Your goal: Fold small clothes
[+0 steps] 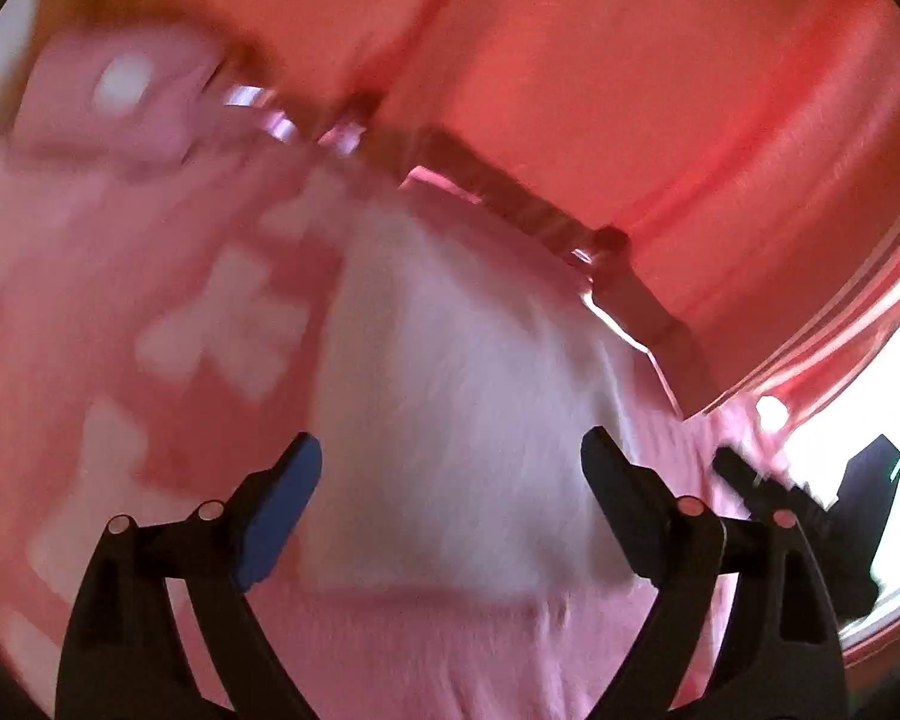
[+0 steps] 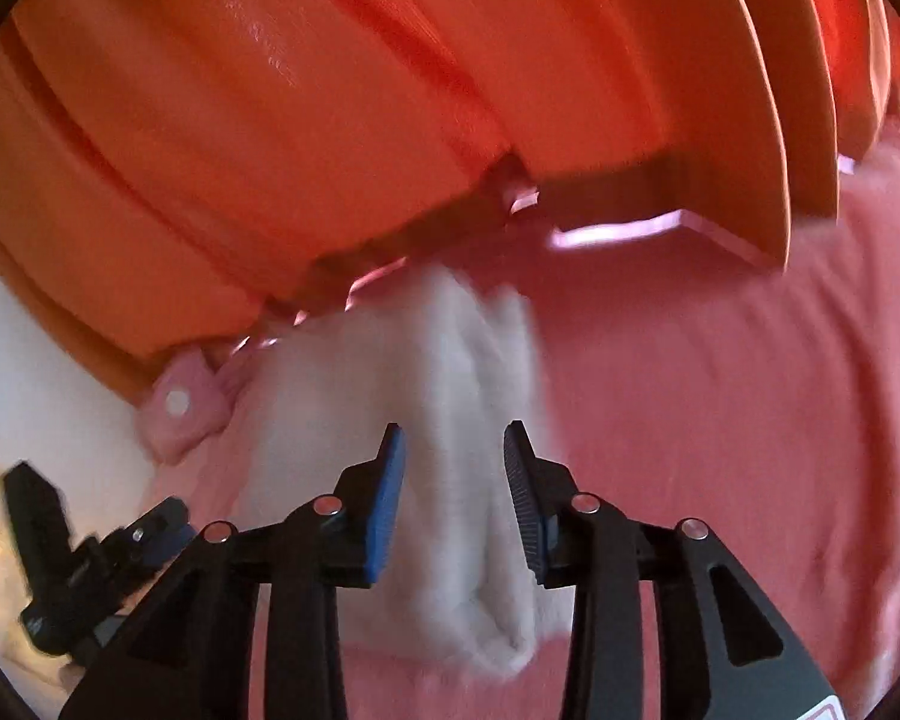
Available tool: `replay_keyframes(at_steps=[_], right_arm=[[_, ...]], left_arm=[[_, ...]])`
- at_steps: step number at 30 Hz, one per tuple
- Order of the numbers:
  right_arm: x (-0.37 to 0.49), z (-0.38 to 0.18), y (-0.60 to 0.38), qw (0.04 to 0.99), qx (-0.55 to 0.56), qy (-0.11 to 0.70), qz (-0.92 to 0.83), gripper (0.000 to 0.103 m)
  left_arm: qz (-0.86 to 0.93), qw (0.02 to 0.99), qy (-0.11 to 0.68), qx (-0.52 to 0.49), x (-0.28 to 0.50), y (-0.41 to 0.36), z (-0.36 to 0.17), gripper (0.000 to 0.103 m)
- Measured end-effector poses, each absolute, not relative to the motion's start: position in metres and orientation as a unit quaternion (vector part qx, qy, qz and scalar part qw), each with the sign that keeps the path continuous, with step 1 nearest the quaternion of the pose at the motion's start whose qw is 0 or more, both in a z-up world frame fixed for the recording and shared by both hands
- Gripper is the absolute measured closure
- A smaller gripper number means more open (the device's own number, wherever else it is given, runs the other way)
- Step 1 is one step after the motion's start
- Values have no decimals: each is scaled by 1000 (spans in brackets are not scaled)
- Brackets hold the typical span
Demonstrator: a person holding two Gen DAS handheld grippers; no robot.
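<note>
A small white garment lies on a pink sheet. My left gripper is open just above it, its fingers spread wide over the cloth. In the right wrist view the white garment is bunched into a raised ridge. My right gripper stands open with this ridge between its fingers, not closed on it. The left gripper also shows at the lower left of the right wrist view, and the right gripper at the right edge of the left wrist view.
An orange ribbed wall rises right behind the garment, also seen in the left wrist view. A pink patterned cloth lies left of the white garment. A pink tab with a white dot sits at the wall's base.
</note>
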State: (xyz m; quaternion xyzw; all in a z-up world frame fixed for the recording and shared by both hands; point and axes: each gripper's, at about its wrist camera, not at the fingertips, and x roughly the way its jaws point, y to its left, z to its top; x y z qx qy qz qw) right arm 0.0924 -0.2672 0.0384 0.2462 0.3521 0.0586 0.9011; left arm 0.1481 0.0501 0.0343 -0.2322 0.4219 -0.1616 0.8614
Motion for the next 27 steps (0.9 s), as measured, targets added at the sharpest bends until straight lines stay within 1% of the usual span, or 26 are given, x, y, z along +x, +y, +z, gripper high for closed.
replay_keyframes(at_steps=[2, 3, 4, 5, 7, 10, 11, 12, 13, 15, 17, 20, 21, 23, 27], right_arm=[[92, 39, -257, 903, 220, 364, 62, 68], [91, 41, -254, 907, 206, 363, 63, 63], [87, 39, -249, 909, 193, 364, 57, 56], [83, 37, -244, 909, 186, 370, 54, 54], [90, 26, -241, 899, 180, 396, 54, 54], [105, 2, -239, 879, 202, 426, 72, 54], [110, -2, -237, 873, 206, 434, 81, 59], [114, -5, -234, 870, 205, 439, 90, 78], [117, -6, -230, 870, 199, 441, 94, 87], [115, 3, -228, 880, 191, 424, 95, 89], [107, 21, -229, 895, 188, 390, 106, 89], [102, 29, -238, 899, 199, 373, 109, 90], [102, 29, -240, 899, 202, 373, 108, 91], [101, 30, -244, 896, 212, 374, 108, 91], [98, 40, -249, 897, 231, 357, 118, 91]], left_arm=[[-148, 857, 431, -240, 146, 51, 28, 16], [-147, 857, 432, -239, 147, 51, 28, 16], [-150, 858, 431, -237, 148, 49, 28, 16], [-151, 859, 433, -228, 148, 49, 26, 15], [-142, 861, 443, -203, 150, 43, 18, 16], [-129, 856, 471, -167, 149, 38, 3, 16], [-130, 853, 481, -155, 150, 34, -3, 16], [-131, 852, 487, -143, 151, 31, -6, 16], [-130, 852, 490, -132, 150, 29, -7, 16], [-133, 857, 490, -89, 144, 23, -5, 16], [-142, 863, 481, -55, 136, 20, 0, 16], [-107, 874, 474, 3, 133, 19, -8, 14], [-99, 872, 479, 11, 135, 22, -15, 14], [-99, 868, 487, -5, 139, 29, -20, 14], [-115, 873, 474, 19, 133, 26, -13, 15]])
